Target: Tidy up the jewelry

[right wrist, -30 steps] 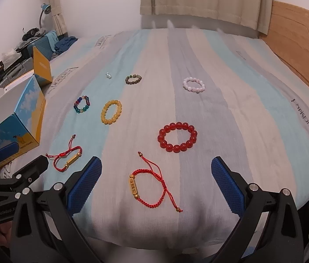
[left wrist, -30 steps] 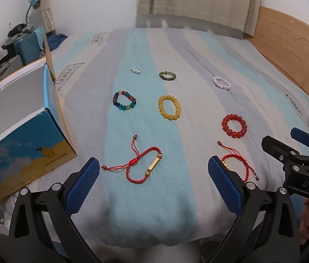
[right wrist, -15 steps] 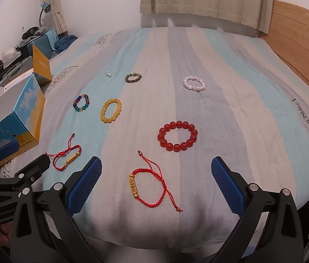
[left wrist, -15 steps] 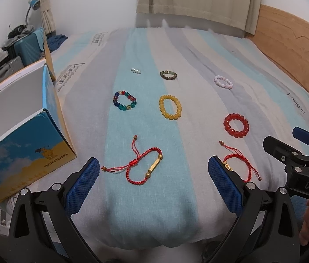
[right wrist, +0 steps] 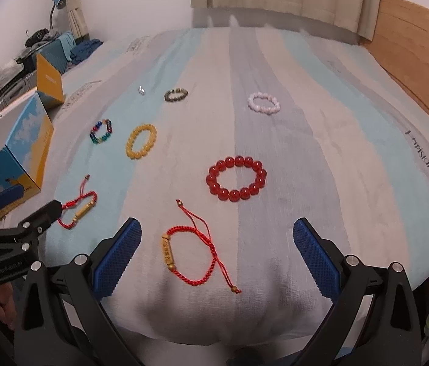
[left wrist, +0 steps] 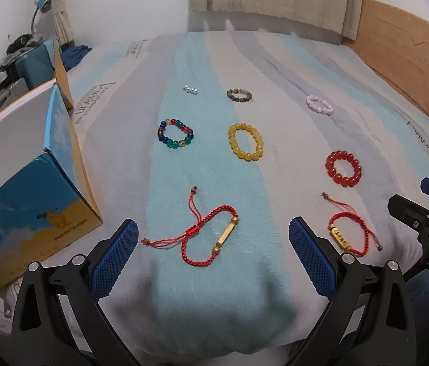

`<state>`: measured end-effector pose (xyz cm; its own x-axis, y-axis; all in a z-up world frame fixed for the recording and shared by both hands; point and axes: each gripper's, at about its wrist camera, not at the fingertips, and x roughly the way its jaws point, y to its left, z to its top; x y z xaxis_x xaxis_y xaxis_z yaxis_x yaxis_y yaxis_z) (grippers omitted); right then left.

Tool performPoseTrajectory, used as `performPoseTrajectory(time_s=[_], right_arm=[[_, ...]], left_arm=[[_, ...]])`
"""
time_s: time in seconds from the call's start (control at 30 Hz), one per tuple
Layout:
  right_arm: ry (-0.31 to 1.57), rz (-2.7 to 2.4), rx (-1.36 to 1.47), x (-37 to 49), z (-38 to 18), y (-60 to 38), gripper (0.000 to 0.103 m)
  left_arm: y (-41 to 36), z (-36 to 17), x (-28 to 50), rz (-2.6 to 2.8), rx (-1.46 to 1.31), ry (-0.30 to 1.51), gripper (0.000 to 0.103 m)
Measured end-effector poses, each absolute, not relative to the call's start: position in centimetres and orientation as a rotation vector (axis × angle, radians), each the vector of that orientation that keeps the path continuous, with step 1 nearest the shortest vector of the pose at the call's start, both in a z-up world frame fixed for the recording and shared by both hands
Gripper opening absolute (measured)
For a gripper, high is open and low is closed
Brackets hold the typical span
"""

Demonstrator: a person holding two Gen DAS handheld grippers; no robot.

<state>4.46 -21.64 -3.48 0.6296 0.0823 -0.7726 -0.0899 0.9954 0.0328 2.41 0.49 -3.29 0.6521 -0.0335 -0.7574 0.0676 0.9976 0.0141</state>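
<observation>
Several bracelets lie spread on the striped bed cover [left wrist: 275, 70]. My left gripper [left wrist: 213, 228] is open and hovers just before a red cord bracelet with a gold bar [left wrist: 226, 235]. Open too, my right gripper [right wrist: 217, 228] hangs over a second red cord bracelet [right wrist: 167, 251], with a red bead bracelet [right wrist: 214, 180] beyond it. Farther back lie a yellow bead bracelet [left wrist: 232, 141], a multicolour one [left wrist: 162, 131], a green-brown one [left wrist: 232, 95], a pink one [left wrist: 312, 102] and small white pearls [left wrist: 190, 90]. Nothing is held.
An open blue and yellow cardboard box [left wrist: 31, 213] stands on the bed's left side, close to the left gripper. A wooden headboard [left wrist: 403, 39] runs along the right. Curtains hang at the far end, and clutter with a lamp sits beyond the box.
Both grippers drifted only slightly; the bracelets shift a little in each view. Nothing was picked up or moved, and both grippers stay open.
</observation>
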Motion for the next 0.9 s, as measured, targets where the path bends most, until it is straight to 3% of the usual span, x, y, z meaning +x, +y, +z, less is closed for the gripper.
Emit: performPoseTrajectory(time_s=[0.77,0.9], right_arm=[[0.975,0.121,-0.035,7.7,-6.8,-22.5,0.096],[1.01,0.169,-0.058,8.0,-7.6,-21.4,0.083]], left_arm=[[-0.4,-7.7,6.7,-0.085,0.081,0.957,0.097],[-0.7,-8.5,7.2,-0.091,0.101,0.977,0.097]])
